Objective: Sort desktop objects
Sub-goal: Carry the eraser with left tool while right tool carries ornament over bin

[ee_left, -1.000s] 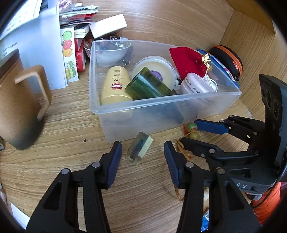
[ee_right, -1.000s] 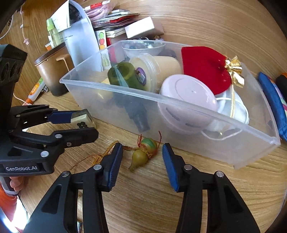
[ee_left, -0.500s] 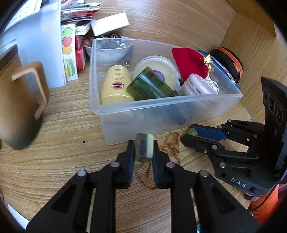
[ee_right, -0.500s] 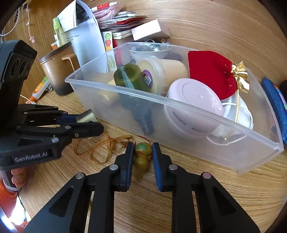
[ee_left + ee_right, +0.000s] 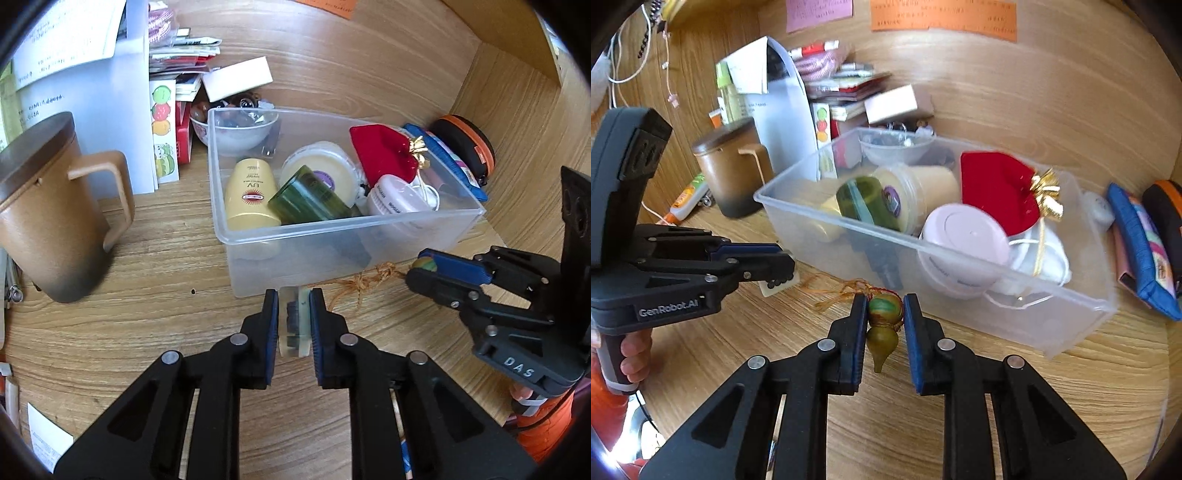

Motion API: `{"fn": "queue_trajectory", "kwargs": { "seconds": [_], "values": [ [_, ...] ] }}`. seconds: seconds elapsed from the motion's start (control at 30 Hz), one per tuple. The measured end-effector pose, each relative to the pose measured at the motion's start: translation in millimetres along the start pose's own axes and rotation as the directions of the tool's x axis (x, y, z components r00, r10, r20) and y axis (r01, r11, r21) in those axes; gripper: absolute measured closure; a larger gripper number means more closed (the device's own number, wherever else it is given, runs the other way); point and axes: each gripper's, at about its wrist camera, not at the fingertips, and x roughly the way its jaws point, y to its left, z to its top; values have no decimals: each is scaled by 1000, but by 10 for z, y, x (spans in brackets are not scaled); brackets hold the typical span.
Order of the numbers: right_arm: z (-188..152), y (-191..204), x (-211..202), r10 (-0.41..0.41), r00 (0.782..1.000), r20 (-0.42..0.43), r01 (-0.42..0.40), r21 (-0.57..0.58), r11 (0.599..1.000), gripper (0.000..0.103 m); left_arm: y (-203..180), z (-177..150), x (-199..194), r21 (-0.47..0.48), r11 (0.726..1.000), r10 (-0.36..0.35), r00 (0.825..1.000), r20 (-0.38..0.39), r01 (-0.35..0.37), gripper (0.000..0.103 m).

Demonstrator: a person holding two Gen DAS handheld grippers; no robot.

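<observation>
Pale translucent block with dark core (image 5: 294, 322) clamped in left claw (image 5: 292, 323), just before clear plastic bin (image 5: 347, 236). Green-orange gourd charm with tan cord (image 5: 882, 321) pinched in right claw (image 5: 885, 325), lifted above wooden table (image 5: 1015, 362), near bin front wall.

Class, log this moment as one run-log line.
left gripper: shut on pale rectangular block | right gripper: shut on green gourd charm | clear plastic bin: ahead

Clear smooth plastic bin (image 5: 332, 229) on matt wood-grain desk (image 5: 147, 258); glossy gourd charm (image 5: 882, 325).
</observation>
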Motion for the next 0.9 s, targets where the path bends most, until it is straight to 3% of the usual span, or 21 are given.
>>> {"fn": "queue_trajectory", "kwargs": {
  "seconds": [0.43, 0.63, 0.9],
  "values": [
    [-56, -130, -460, -45, 997, 69, 44, 25, 999, 85, -78, -18, 260, 42, 998, 40, 996, -80, -37, 88],
    [12, -267, -629, -64, 993, 103, 60, 44, 997, 85, -114, -11, 222, 54, 996, 70, 996, -55, -67, 88],
    [284, -357, -837, -104, 979, 173, 100, 29, 995, 85, -146, 106, -157, 57, 997, 57, 998, 23, -59, 88]
  ]
}}
